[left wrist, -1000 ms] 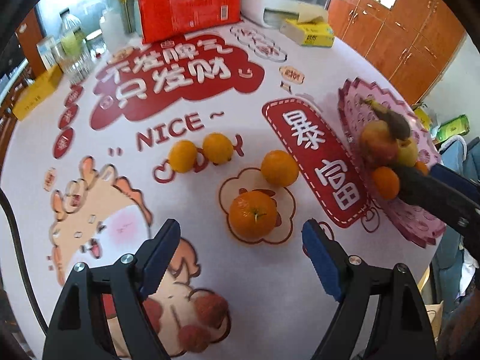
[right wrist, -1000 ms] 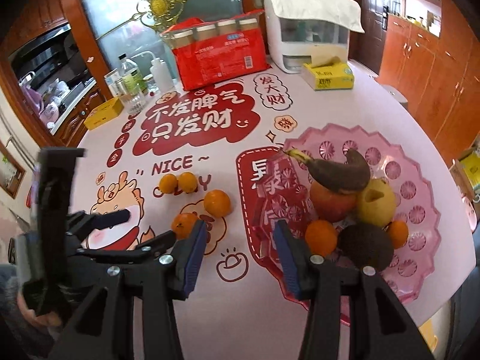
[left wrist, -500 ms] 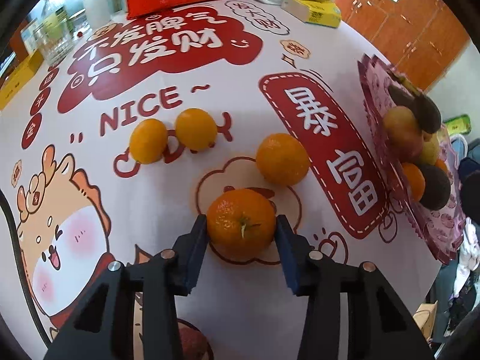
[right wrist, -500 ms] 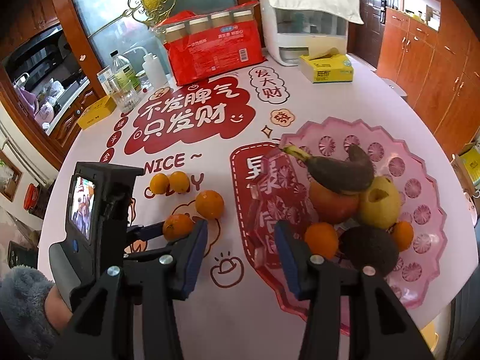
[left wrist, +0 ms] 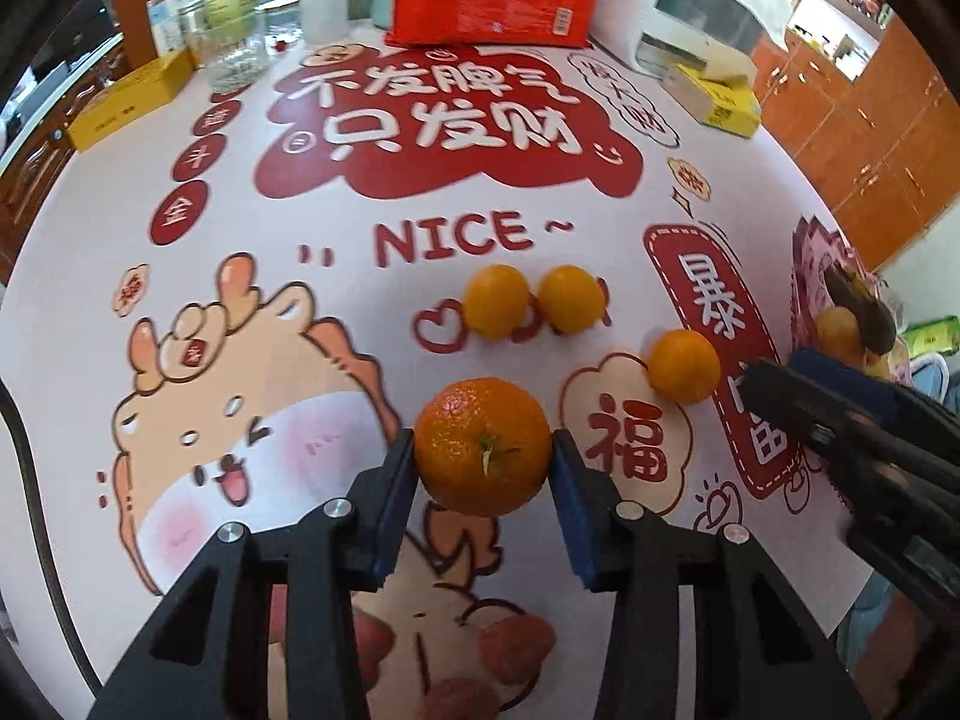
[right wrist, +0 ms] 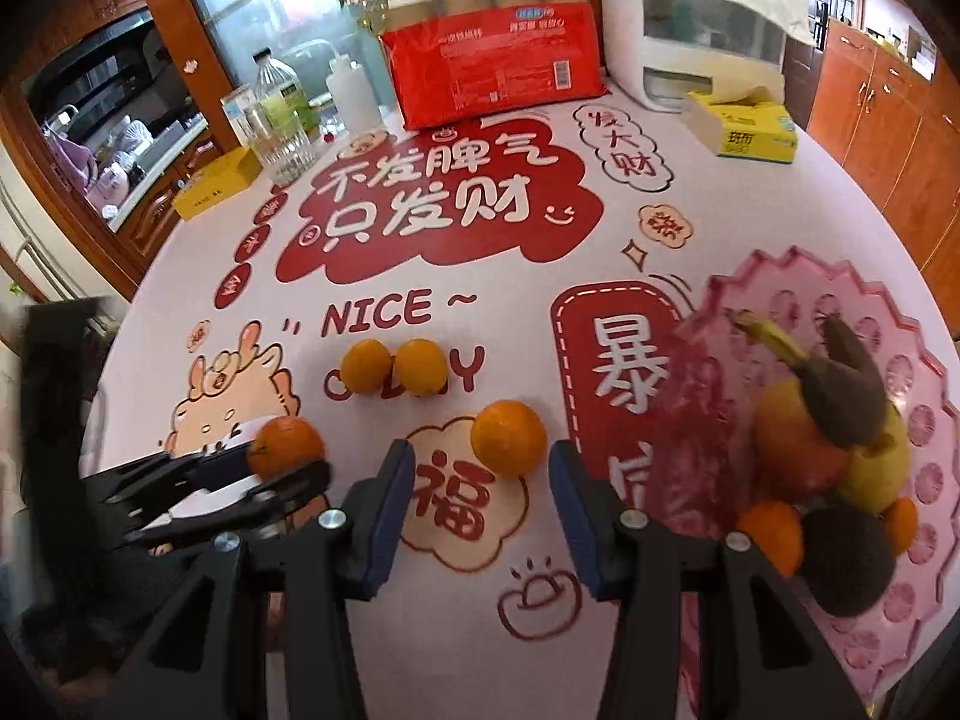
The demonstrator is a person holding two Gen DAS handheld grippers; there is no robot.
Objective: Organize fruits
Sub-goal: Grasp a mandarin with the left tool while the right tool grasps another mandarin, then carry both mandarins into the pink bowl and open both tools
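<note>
My left gripper (left wrist: pixel 483 462) is shut on a large tangerine (left wrist: pixel 483 445), its blue pads pressed on both sides; the right wrist view shows the same tangerine (right wrist: pixel 286 446) held at the left. Three smaller oranges lie on the printed tablecloth: a pair (left wrist: pixel 495 309) (left wrist: pixel 570 298) under the word NICE and a single orange (left wrist: pixel 684 365) to their right. My right gripper (right wrist: pixel 481 480) stands open just short of that single orange (right wrist: pixel 509 437), nothing between its fingers. At the right, the pink scalloped plate (right wrist: pixel 840 312) holds a banana, an apple, a pear, an avocado and small oranges.
Along the table's far side stand a red pack of bottles (right wrist: pixel 495 69), a white dispenser (right wrist: pixel 690 30), a yellow tissue box (right wrist: pixel 744 132), a flat yellow box (right wrist: pixel 219 183) and some bottles and jars (right wrist: pixel 279 114). Wooden cabinets lie beyond the right edge.
My left gripper came down around the large tangerine, closed on it and has carried it off its printed cloud. My right gripper moved left from the plate toward the single orange.
</note>
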